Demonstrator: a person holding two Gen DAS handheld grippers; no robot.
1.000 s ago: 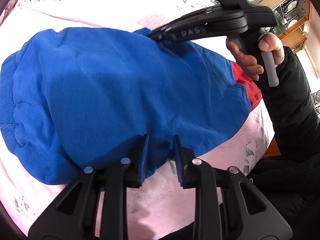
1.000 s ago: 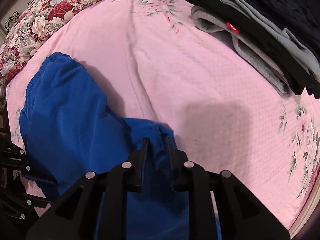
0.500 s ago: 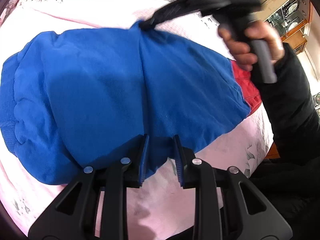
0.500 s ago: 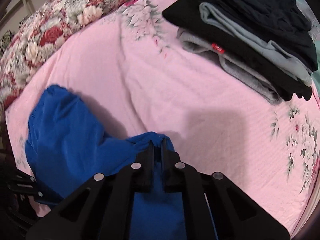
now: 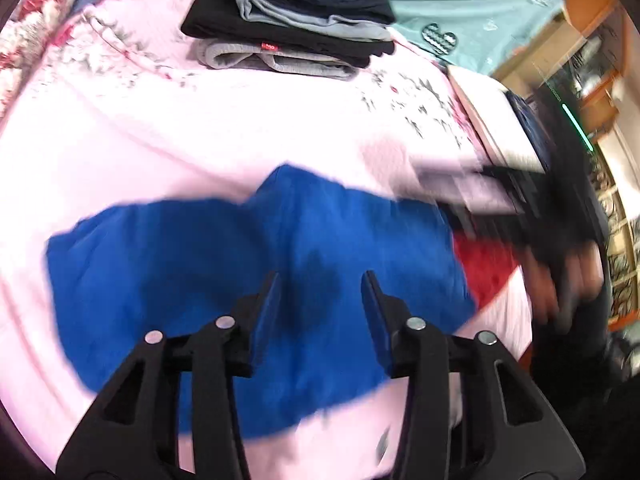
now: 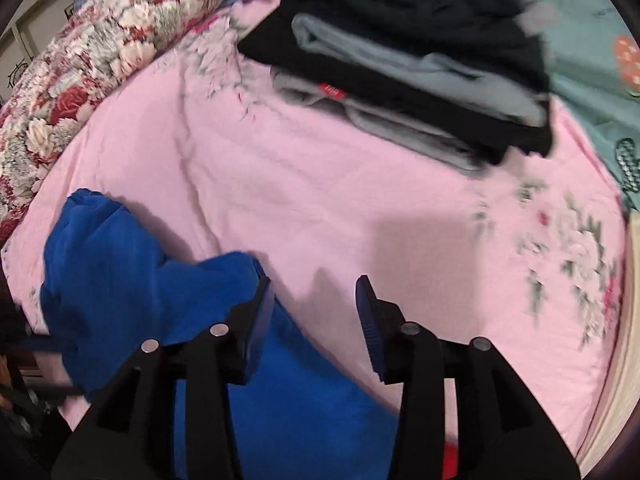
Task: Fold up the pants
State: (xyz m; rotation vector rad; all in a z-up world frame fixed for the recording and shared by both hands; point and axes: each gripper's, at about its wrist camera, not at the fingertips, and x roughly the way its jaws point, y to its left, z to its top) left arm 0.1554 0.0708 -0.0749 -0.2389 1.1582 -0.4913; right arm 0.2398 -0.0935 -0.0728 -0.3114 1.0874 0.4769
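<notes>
The blue pants [image 5: 248, 264] lie folded in a rounded heap on the pink bed sheet [image 5: 200, 136], with a red part [image 5: 484, 268] showing at their right end. My left gripper [image 5: 322, 292] is open and empty just above the pants' near part. My right gripper [image 6: 314, 300] is open and empty over the sheet, its left finger beside the pants' far edge [image 6: 224, 276]. In the left wrist view the right gripper and hand [image 5: 560, 240] show as a blur at the pants' right end.
A stack of folded dark and grey clothes [image 5: 296, 20] sits at the far side of the bed, also in the right wrist view [image 6: 420, 64]. A floral quilt [image 6: 100, 52] lies at the far left. A teal sheet [image 5: 480, 12] and wooden furniture [image 5: 592, 60] are at the right.
Both grippers have opened and let go of the pants. The right gripper has pulled back to the right, and the left has lifted so the view tilts toward the clothes stack.
</notes>
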